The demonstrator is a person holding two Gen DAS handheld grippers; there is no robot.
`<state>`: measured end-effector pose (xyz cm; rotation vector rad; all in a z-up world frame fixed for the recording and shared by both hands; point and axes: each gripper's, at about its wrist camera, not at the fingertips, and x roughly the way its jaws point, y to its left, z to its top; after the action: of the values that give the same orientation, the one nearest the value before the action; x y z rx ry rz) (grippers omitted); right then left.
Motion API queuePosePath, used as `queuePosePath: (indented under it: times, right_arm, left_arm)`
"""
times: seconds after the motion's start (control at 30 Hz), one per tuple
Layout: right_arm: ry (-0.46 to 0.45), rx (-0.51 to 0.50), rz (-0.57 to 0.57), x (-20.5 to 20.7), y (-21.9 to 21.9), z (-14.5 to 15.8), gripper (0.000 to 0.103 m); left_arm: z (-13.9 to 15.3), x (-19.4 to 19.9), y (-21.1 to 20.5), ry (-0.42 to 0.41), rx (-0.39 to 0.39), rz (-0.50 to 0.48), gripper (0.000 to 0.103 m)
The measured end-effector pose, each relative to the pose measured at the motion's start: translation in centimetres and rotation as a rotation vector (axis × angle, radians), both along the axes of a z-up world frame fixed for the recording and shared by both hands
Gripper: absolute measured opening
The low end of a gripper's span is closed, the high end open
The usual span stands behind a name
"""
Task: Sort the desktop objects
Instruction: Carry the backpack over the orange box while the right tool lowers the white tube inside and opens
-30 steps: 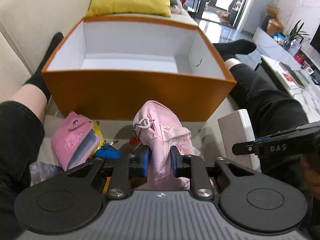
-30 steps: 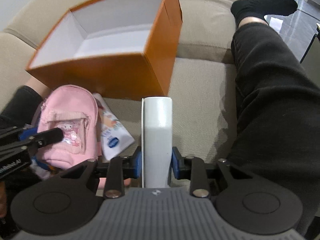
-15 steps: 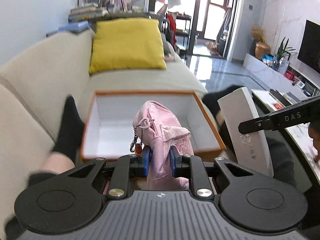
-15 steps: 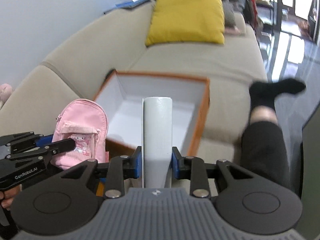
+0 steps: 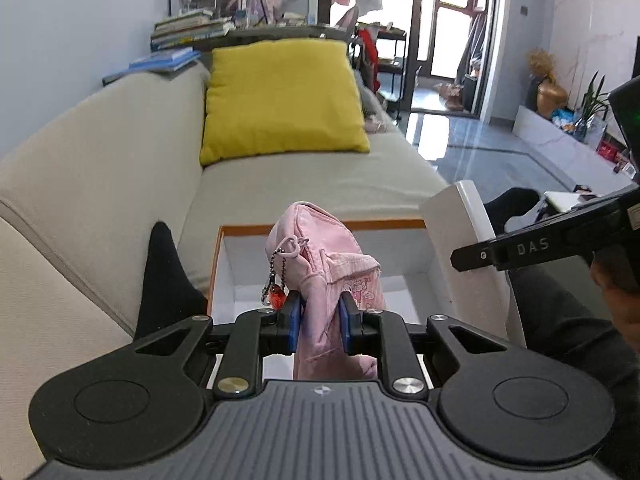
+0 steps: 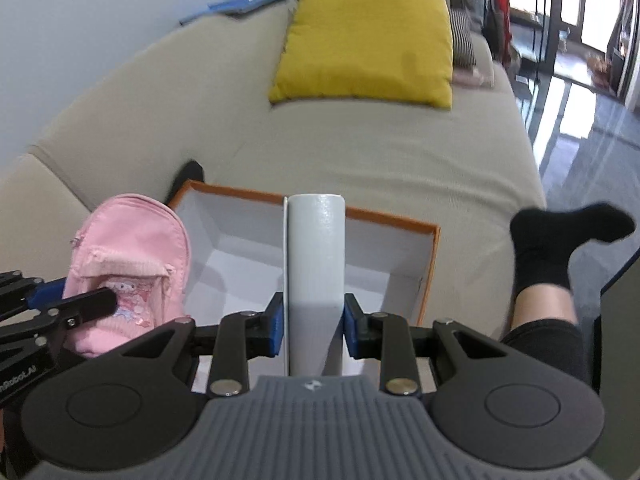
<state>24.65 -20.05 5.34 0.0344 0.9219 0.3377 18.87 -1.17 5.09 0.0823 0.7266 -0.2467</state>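
Note:
My left gripper (image 5: pixel 319 322) is shut on a small pink backpack (image 5: pixel 326 256) with a bead chain and red charm, held up over the near side of an open orange box (image 5: pixel 320 225) with a white inside. My right gripper (image 6: pixel 313 322) is shut on a flat white box (image 6: pixel 316 256), held edge-on above the same orange box (image 6: pixel 394 218). The pink backpack (image 6: pixel 128 256) shows at the left of the right wrist view, pinched by the left gripper's fingers (image 6: pixel 90 303). The white box (image 5: pixel 468 248) shows at the right of the left wrist view.
The orange box sits on a beige sofa (image 5: pixel 320 176) with a yellow cushion (image 5: pixel 280 96) behind it. A person's legs in black trousers and black socks (image 6: pixel 560 240) lie either side of the box. A shelf with books (image 5: pixel 188 28) stands behind the sofa.
Both grippers have risen with their loads from the low spot in front of the orange box. The box now lies below and ahead, and the room beyond the sofa has come into view.

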Motion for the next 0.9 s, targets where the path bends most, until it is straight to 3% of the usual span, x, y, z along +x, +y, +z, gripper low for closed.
queuePosePath:
  times: [0.43, 0.73, 0.9]
  right_arm:
    - [0.191, -0.023, -0.012, 5.0, 3.3, -7.7, 0.031]
    - [0.278, -0.068, -0.036, 6.1, 5.3, -11.2, 0.031]
    - [0.302, -0.092, -0.071, 6.6, 4.7, -11.7, 0.033]
  left_arm:
    - [-5.8, 3.9, 1.5, 0.127, 0.033, 0.010, 0.022]
    - [-8.0, 5.1, 2.7, 0.181, 0.014, 0.008, 0.022]
    - [-8.3, 5.2, 3.0, 0.184, 0.004, 0.001, 0.022]
